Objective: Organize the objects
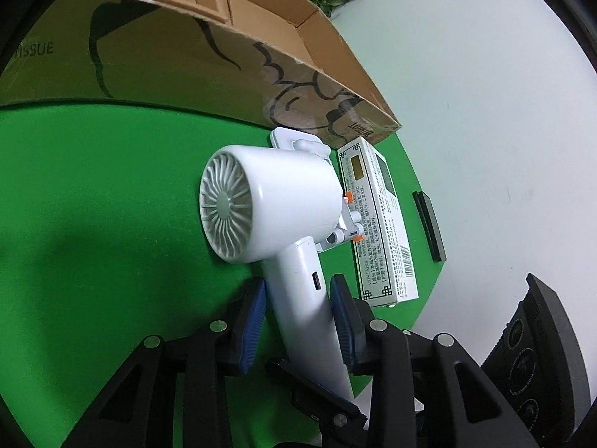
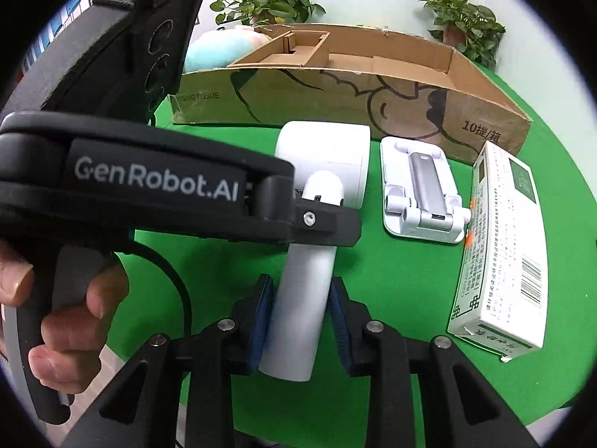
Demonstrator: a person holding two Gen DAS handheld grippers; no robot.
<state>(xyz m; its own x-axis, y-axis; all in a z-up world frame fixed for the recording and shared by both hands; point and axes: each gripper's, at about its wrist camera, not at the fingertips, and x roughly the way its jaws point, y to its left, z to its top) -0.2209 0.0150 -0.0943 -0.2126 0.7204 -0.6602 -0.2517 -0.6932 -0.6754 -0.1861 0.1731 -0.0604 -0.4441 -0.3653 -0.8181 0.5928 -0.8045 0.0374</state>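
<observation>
Left gripper hides where the hair dryer handle joins.

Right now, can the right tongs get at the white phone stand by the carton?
Probably not yet. The right tongs are straddling the hair dryer handle, pads against it. The phone stand lies uncovered just to the right, between dryer and medicine box, so once they let go the way looks free.
</observation>
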